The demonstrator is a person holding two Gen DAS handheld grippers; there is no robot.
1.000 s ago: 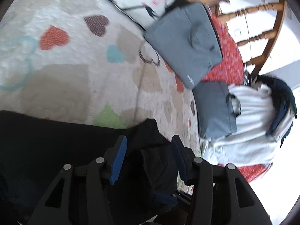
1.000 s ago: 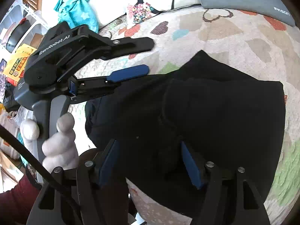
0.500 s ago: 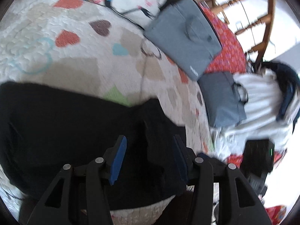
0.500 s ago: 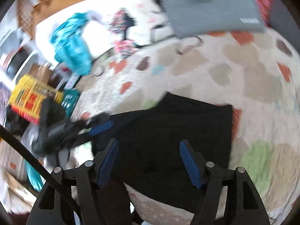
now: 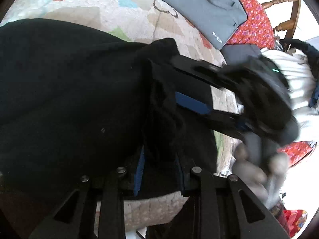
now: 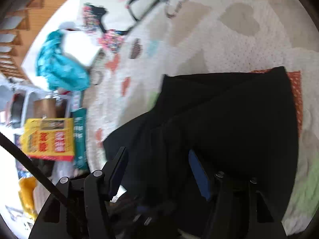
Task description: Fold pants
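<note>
The black pants (image 5: 69, 91) lie folded on the heart-patterned quilt (image 5: 89, 10); they also show in the right wrist view (image 6: 229, 119). My left gripper (image 5: 159, 169) is closed to a narrow gap on a bunched edge of the pants near the bed's front edge. My right gripper (image 6: 159, 171) hovers open over the pants' near edge, nothing between its fingers. In the left wrist view the right gripper (image 5: 191, 85) reaches in from the right, its blue pad (image 5: 191, 102) over the fabric.
A grey laptop bag (image 5: 209, 6) lies at the far side of the quilt on a red floral cloth (image 5: 253, 23). White clothing (image 5: 289, 75) and a wooden chair (image 5: 287, 6) stand at right. A teal garment (image 6: 59, 67), a pillow (image 6: 119, 10) and a yellow box (image 6: 47, 137) sit at left.
My left gripper has dropped onto the pants and closed on a bunched edge. My right gripper has swung in beside it, low over the pants, still open.
</note>
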